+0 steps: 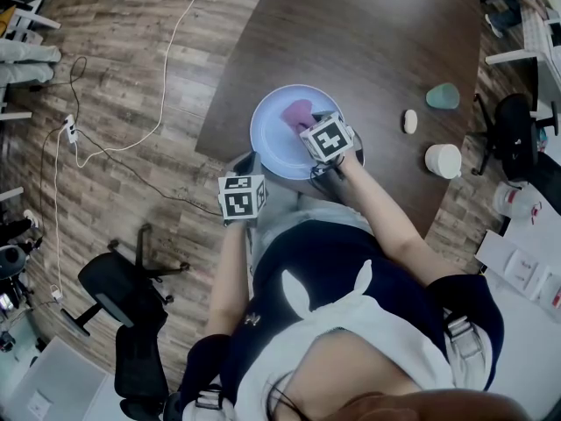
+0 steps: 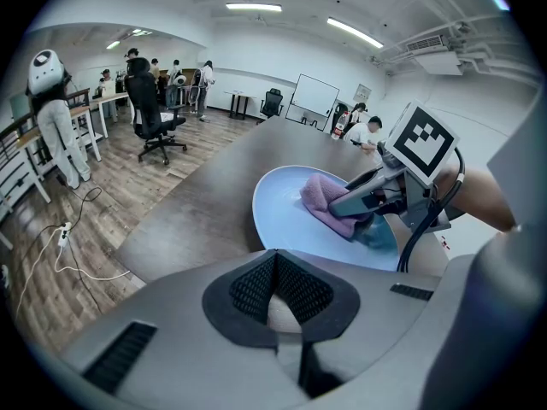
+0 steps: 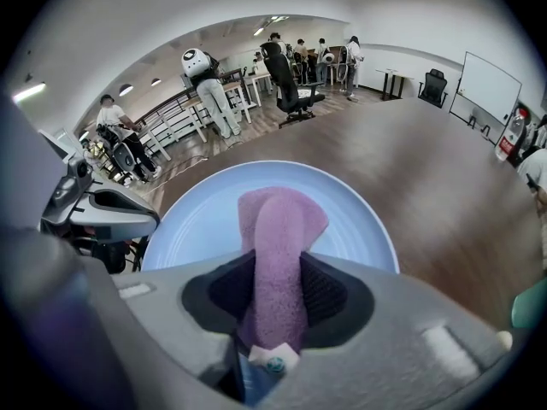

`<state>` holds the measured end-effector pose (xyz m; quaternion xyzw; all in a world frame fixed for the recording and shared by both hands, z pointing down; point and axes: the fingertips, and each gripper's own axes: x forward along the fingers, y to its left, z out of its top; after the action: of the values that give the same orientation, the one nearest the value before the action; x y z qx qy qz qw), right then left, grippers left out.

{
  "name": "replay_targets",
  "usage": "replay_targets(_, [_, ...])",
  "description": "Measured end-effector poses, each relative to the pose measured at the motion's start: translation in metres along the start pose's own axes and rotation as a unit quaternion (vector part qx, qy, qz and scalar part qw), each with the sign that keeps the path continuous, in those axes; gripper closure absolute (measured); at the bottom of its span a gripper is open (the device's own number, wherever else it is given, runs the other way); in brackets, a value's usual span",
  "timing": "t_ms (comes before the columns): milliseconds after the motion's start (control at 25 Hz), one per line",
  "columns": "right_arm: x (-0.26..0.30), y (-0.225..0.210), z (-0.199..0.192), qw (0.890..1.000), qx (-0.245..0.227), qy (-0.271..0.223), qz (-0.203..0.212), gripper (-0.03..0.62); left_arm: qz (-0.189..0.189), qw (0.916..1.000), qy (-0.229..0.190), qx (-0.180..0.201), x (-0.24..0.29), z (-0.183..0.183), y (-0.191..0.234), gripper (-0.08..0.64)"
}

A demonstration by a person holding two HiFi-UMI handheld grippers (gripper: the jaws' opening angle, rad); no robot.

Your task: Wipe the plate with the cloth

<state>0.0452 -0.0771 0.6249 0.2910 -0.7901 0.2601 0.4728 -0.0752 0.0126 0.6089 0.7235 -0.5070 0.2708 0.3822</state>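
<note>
A light blue plate (image 1: 273,143) lies at the near edge of the dark table (image 1: 368,42). A purple cloth (image 1: 296,112) rests on its far part. My right gripper (image 1: 311,125) is shut on the cloth (image 3: 275,229), which runs out between the jaws onto the plate (image 3: 197,220). In the left gripper view the right gripper (image 2: 346,205) presses the cloth (image 2: 325,196) against the plate (image 2: 282,220). My left gripper (image 1: 245,168) is at the plate's near-left rim. Its jaws (image 2: 273,267) are closed together there, seemingly pinching the rim.
To the right on the table stand a white cup (image 1: 443,160), a small cream object (image 1: 410,121) and a teal object (image 1: 443,96). An office chair (image 1: 123,288) and white cables (image 1: 105,152) are on the wood floor at the left.
</note>
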Motion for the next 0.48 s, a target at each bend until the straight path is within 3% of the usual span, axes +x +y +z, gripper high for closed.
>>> replay_targets(480, [-0.005,-0.018,-0.003,0.999,-0.020,0.010,-0.045,0.454,-0.001,1.0000,-0.002,-0.002,-0.001,-0.002,0.000,0.556])
